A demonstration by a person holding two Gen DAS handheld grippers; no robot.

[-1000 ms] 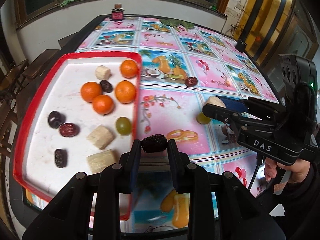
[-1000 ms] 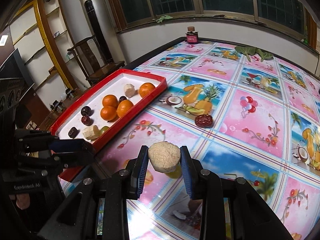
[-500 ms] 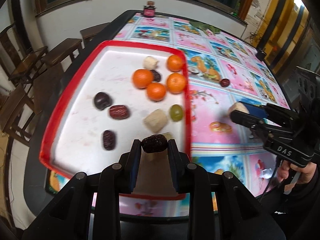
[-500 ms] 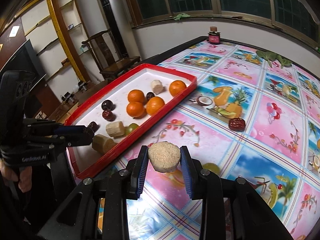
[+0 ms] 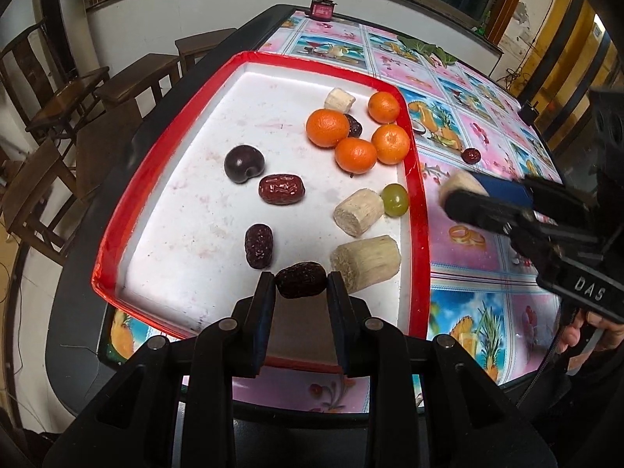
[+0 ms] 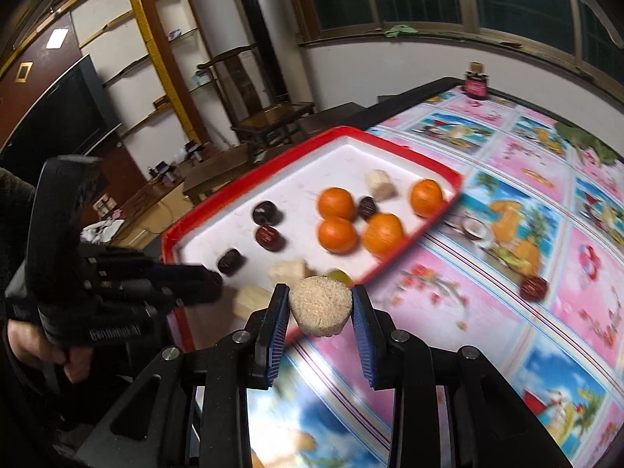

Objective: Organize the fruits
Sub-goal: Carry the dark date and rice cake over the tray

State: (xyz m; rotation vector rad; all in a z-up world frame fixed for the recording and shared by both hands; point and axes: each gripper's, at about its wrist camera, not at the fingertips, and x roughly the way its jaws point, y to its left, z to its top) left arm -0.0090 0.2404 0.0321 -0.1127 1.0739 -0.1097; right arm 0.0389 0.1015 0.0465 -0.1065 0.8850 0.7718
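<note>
My left gripper point(image 5: 301, 285) is shut on a dark red date point(image 5: 300, 279), low over the near part of the red-rimmed white tray point(image 5: 249, 58). The tray holds several oranges point(image 5: 327, 127), dates point(image 5: 280, 189), a dark plum point(image 5: 244, 163), a green grape point(image 5: 394, 199) and pale sugarcane pieces point(image 5: 366, 261). My right gripper point(image 6: 320, 306) is shut on a pale sugarcane piece point(image 6: 319, 306), just off the tray's point(image 6: 409, 156) right rim above the tablecloth. It shows in the left wrist view as the right gripper point(image 5: 464, 195). One loose date point(image 6: 533, 288) lies on the cloth.
A patterned pink and blue tablecloth point(image 5: 483, 144) covers the dark table. A small pink jar point(image 5: 323, 7) stands at the far edge. Wooden chairs point(image 5: 58, 93) stand left of the table. A person's hand point(image 6: 27, 347) holds the left gripper's handle.
My left gripper carried its date leftward from the tray's right rim to over the tray's near part. My right gripper moved with its sugarcane piece toward the tray's right rim.
</note>
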